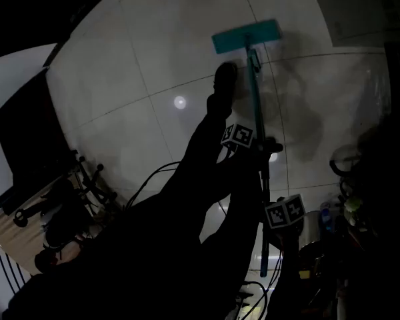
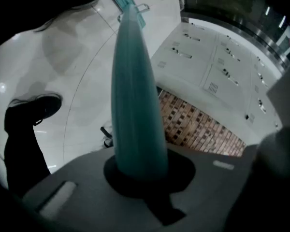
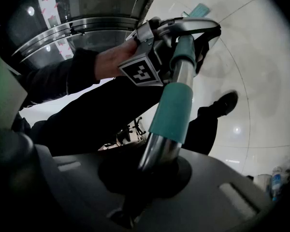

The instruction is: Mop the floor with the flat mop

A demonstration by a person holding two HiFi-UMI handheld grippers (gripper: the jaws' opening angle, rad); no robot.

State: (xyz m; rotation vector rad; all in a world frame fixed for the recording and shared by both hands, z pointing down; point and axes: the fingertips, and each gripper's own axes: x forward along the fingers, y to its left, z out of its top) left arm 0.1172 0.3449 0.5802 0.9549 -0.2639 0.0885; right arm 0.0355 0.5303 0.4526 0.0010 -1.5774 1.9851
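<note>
The head view alone shows the pad of the one flat mop [image 1: 247, 35] entire, lying on the tiled floor [image 1: 140, 65] beyond one shoe [image 1: 225, 79]. The two gripper views show the clamping. The left hand-held gripper [image 2: 140, 166] is closed round the handle's [image 2: 135, 95] teal part. The right hand-held gripper [image 3: 152, 170] is closed on its bare metal.

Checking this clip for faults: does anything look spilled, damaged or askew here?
Nothing stands out. The flat mop lies flat on the tiled floor, and the left gripper and right gripper both clamp its handle.
</note>
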